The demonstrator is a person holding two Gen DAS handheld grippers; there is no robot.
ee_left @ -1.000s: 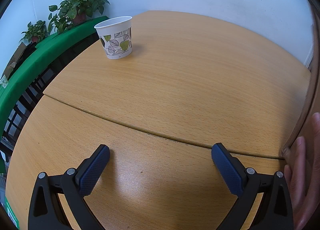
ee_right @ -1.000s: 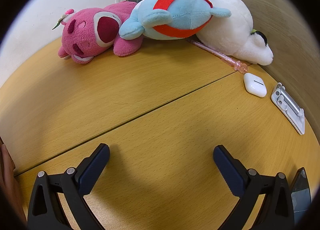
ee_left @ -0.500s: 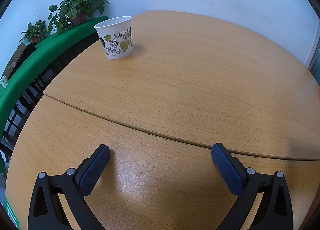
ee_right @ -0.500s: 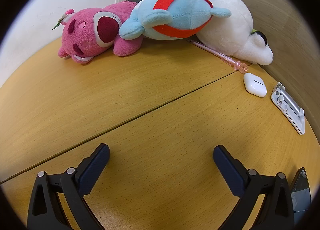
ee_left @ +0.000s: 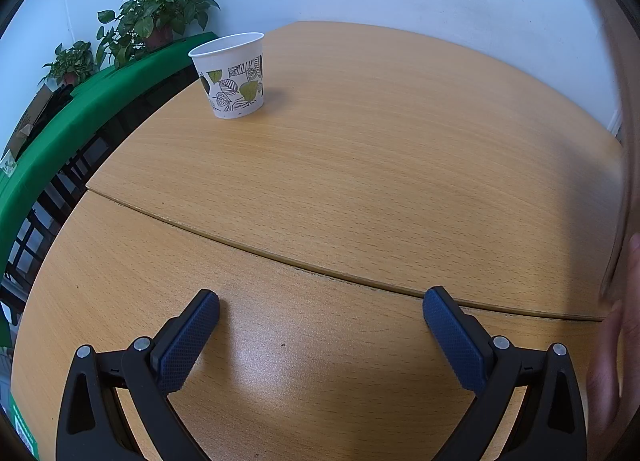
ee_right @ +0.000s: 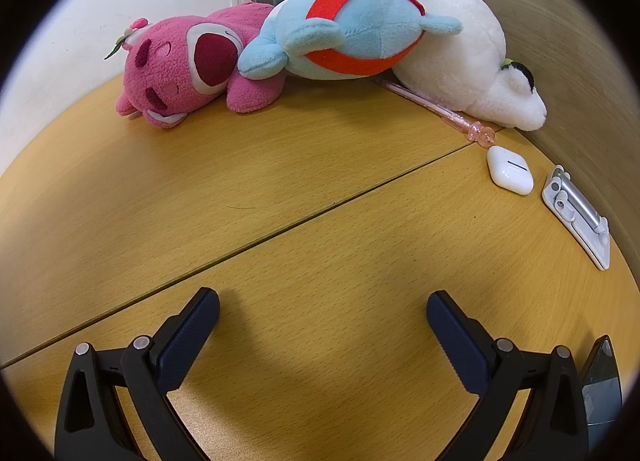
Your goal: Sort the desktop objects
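Note:
My left gripper [ee_left: 320, 303] hovers open over bare wooden table [ee_left: 380, 165], empty. A white paper cup with leaf print [ee_left: 232, 75] stands upright far off at the table's back left. My right gripper [ee_right: 322, 305] is open and empty too. Beyond it, at the back, lie a pink plush bear [ee_right: 188, 69], a blue plush with a red band [ee_right: 352, 27] and a white plush [ee_right: 468, 61]. A pink pen [ee_right: 436, 109], a white earbud case [ee_right: 510, 169] and a silver folding stand [ee_right: 576, 211] lie at the right.
Potted plants [ee_left: 160, 17] sit on a green ledge [ee_left: 72, 129] past the table's left edge. A blurred hand [ee_left: 612, 341] shows at the left view's right border. A dark phone-like object [ee_right: 602, 385] lies at the right view's lower right. A wooden wall panel [ee_right: 560, 41] bounds the right.
Both grippers have stayed still and open. In the left wrist view a hand at the right edge left the frame half a second ago and is back now, blurred.

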